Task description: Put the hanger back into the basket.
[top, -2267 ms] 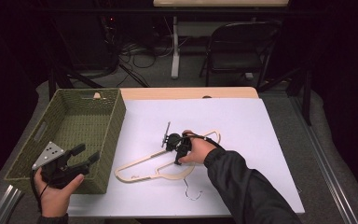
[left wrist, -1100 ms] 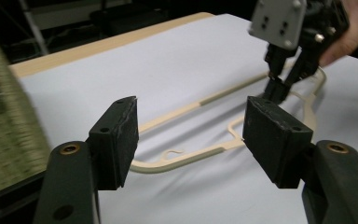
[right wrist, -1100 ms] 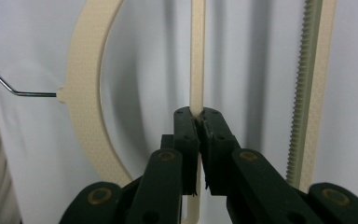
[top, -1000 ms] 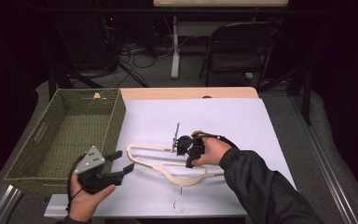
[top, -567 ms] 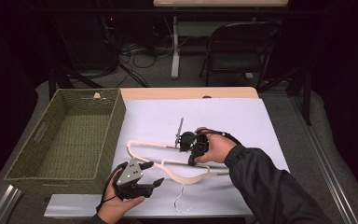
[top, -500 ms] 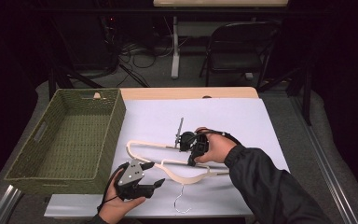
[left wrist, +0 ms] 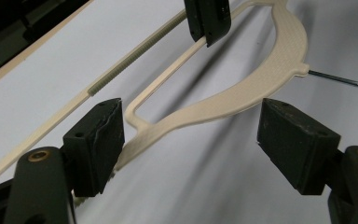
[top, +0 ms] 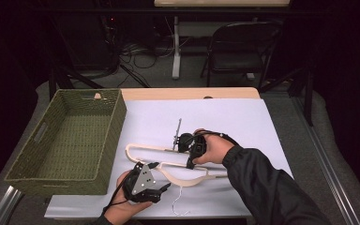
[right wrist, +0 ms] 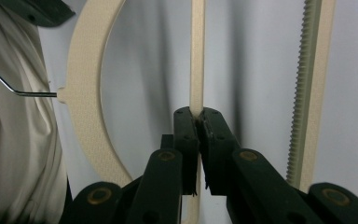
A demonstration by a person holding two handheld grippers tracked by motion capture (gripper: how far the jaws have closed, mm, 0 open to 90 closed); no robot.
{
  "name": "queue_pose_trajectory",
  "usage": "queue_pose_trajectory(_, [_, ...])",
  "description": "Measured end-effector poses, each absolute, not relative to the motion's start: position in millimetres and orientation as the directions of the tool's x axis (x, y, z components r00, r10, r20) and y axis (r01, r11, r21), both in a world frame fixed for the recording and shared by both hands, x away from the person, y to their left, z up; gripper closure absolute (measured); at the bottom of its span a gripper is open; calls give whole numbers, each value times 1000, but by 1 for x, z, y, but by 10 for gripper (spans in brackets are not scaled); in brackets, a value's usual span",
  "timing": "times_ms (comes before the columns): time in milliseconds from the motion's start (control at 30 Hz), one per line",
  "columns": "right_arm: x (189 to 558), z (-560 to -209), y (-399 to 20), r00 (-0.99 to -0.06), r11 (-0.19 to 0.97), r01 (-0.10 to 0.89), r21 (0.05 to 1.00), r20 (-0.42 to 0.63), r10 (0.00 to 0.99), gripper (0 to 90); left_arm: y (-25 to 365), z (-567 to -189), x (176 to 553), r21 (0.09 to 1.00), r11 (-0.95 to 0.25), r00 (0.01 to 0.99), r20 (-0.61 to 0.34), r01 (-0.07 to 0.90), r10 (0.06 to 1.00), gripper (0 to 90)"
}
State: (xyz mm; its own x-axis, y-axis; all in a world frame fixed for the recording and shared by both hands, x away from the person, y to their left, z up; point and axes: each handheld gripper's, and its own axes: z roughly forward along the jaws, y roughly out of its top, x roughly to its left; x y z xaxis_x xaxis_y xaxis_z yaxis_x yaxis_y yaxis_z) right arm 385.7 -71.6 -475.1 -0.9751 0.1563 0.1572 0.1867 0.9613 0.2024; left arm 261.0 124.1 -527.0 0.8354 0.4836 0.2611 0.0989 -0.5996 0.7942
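Cream plastic hanger pinched by right gripper, left gripper agape

My left hand comes in at the bottom edge, carrying my black two-jaw left gripper with the grey three-cornered plate on top, and its jaws stand wide apart, pads facing each other across a clear gap. My right arm, in a dark sleeve, reaches forward; my black right gripper has its jaws pressed together, pinching a thin cream bar.
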Motion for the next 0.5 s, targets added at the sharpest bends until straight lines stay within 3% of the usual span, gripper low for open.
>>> queue_pose_trajectory(400, [386,-480,-65,-972,963,188,195,175,154,857,118,-535,264,758,-648,826,318,72,465,233])
queue_pose_trajectory(500, [386,-484,-62,-973,964,186,188,174,154,857,118,-535,264,750,-658,849,307,62,430,336])
